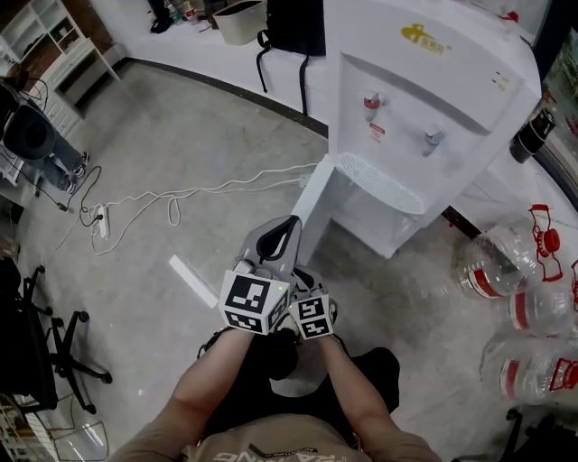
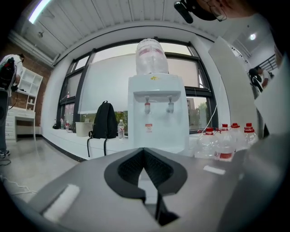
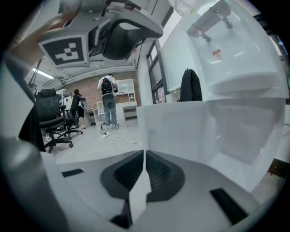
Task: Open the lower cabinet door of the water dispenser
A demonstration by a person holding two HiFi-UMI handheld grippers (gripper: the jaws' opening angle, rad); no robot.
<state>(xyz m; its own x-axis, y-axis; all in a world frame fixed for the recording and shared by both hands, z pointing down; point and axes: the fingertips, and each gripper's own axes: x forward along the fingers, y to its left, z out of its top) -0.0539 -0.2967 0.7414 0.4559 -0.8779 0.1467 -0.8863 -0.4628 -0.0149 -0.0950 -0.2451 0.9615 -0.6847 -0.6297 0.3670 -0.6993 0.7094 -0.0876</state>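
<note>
The white water dispenser (image 1: 433, 99) stands at the upper right of the head view. Its lower cabinet door (image 1: 316, 203) is swung out toward me, edge-on. My right gripper (image 1: 302, 273) is shut on that door's free edge; in the right gripper view the thin white door edge (image 3: 139, 192) sits pinched between the black pads, and the door panel (image 3: 181, 131) runs away to the right. My left gripper (image 1: 289, 224) hangs just left of the door, above the right one, shut with nothing in it. The left gripper view faces the dispenser (image 2: 156, 118).
A power strip with white cable (image 1: 99, 221) and a white strip (image 1: 191, 280) lie on the floor to the left. An office chair (image 1: 54, 352) stands at the lower left. Several water bottles (image 1: 506, 271) lie to the right. A black backpack (image 1: 293, 27) leans behind the dispenser.
</note>
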